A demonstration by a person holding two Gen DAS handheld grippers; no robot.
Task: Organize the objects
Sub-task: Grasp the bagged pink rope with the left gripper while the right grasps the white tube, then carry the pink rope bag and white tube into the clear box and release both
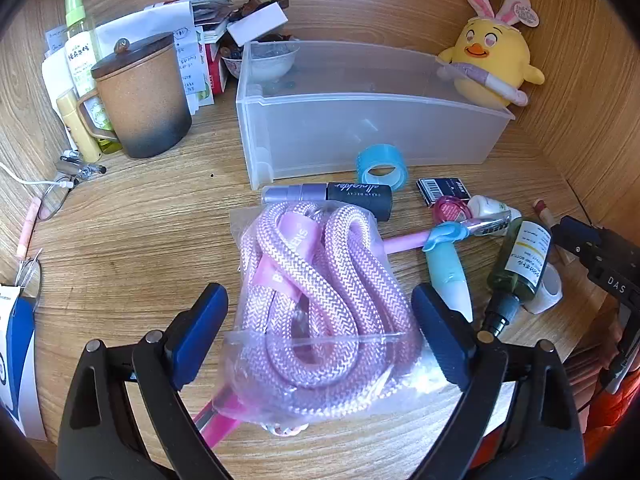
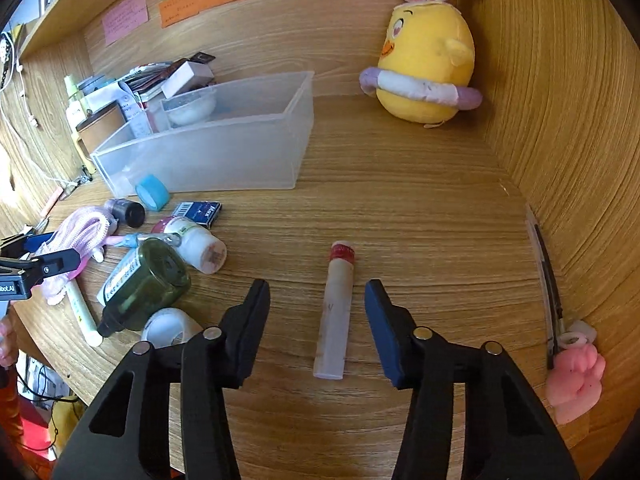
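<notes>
Hardly started: clear bin (image 1: 372, 128) at the back of the desk (image 2: 400, 208) looks almost bare, small stuff all lying out in front of it

Still to tidy: tape (image 1: 382, 166), dark tube (image 1: 328, 196), blue box (image 1: 442, 190), green bottle (image 1: 518, 264), pens, little white jars

Left gripper (image 1: 320, 328) with jaws wide, one on each side of the rope bag (image 1: 320, 304), right pad maybe touching the plastic, not squeezing yet

Rope bag: fat pink rope coiled up in a clear crinkly bag, soft and squashy, lying flat on the desk near the front, just in front of the dark tube

Right gripper (image 2: 316, 328) with jaws fairly narrow, around the stick (image 2: 336, 312) but a gap on both sides, not gripping

Stick: pale tube with a red end, lying alone in the middle of the desk, well apart from the pile

Yellow chick toy (image 2: 424, 64) sitting in the back corner, not in the way
</notes>
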